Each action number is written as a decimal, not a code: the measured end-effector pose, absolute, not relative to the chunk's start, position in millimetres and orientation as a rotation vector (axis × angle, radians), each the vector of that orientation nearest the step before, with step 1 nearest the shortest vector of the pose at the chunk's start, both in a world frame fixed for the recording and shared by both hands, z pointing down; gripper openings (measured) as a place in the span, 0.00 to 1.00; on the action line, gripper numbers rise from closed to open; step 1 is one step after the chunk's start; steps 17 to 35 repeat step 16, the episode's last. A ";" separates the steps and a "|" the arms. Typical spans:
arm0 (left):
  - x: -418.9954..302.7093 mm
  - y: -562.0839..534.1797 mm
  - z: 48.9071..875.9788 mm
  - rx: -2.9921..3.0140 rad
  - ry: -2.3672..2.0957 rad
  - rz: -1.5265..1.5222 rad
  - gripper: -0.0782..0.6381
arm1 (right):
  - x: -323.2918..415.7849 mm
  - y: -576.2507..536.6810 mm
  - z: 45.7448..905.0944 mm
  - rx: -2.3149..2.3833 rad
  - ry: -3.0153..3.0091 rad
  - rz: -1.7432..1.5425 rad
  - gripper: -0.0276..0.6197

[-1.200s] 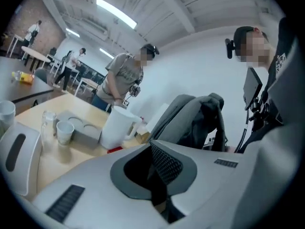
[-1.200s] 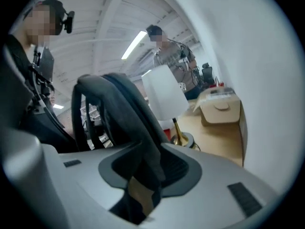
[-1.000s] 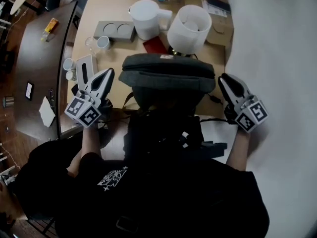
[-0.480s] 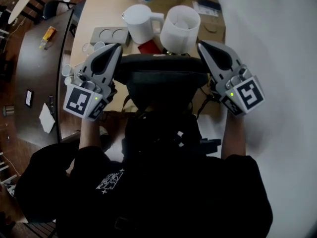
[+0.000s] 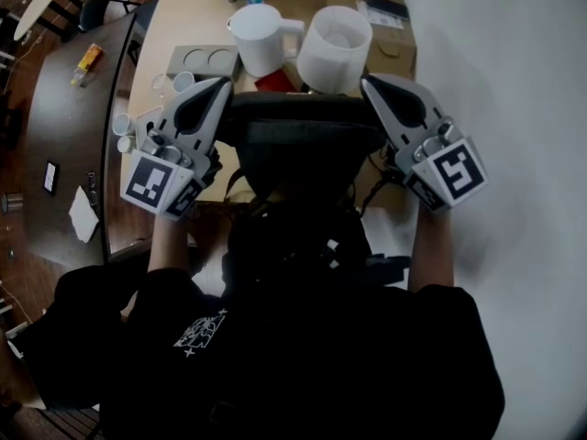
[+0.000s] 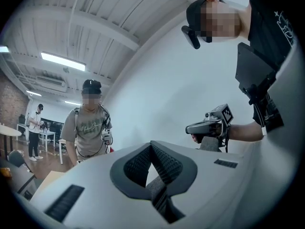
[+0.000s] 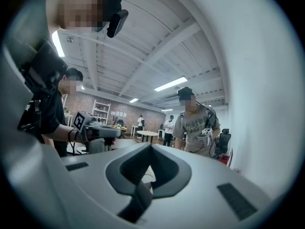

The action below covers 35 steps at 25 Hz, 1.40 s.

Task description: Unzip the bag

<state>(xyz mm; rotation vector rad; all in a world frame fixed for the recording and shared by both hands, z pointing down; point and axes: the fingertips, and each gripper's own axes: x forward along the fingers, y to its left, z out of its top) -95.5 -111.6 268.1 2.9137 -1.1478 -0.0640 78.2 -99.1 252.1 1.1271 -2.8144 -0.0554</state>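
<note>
Judging by how things sit, the unzipping hasn't started yet; this reads as the approach step, with a tool hanging on either side of the dark grey fabric bag [image 5: 303, 136] and neither one gripping it. The left gripper [image 5: 223, 82] has its fingers pressed together on nothing; the left gripper view backs that up, since it just stares out at the room over closed fingers. Same story for the right gripper [image 5: 367, 81]; fingers closed and empty, aimed off into the room rather than down at the bag. Whether either one brushes the bag's sides can't be told from above.

The bag sits at the near edge of the light wooden desk [image 5: 183, 16], square in front of the person and between the two grippers; a white plastic jug [image 5: 261, 35] and a white round tub [image 5: 335, 39] stand just behind it. It looks soft and a bit slumped, with a wide flat band across the top and a darker body dropping toward the person; the zip line and its pull can't be made out from up here.

The next move probably calls for opening one set of fingers, tipping that gripper down to find the small pull tab and pinching it; the other would pin the fabric near the zip's end so the soft bag doesn't drag along with the pull.
</note>
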 end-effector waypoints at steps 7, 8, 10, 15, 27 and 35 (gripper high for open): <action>-87.8 -106.2 270.2 2.911 -1.132 -0.096 0.10 | 83.3 -92.2 254.6 1.150 -2.798 -0.051 0.08; -87.8 -106.5 268.5 2.907 -1.134 -0.101 0.10 | 82.5 -92.3 254.5 1.146 -2.796 -0.047 0.08; -89.8 -108.8 263.5 2.898 -1.138 -0.110 0.10 | 79.9 -94.2 252.4 1.143 -2.795 -0.028 0.08; -87.6 -111.3 262.9 2.889 -1.154 -0.118 0.10 | 84.3 -99.4 254.4 1.189 -2.772 -0.023 0.08; -85.8 -111.0 264.3 2.889 -1.157 -0.120 0.10 | 86.2 -99.2 256.1 1.199 -2.770 -0.020 0.08; -85.8 -111.0 264.3 2.889 -1.157 -0.120 0.10 | 86.2 -99.2 256.1 1.199 -2.770 -0.020 0.08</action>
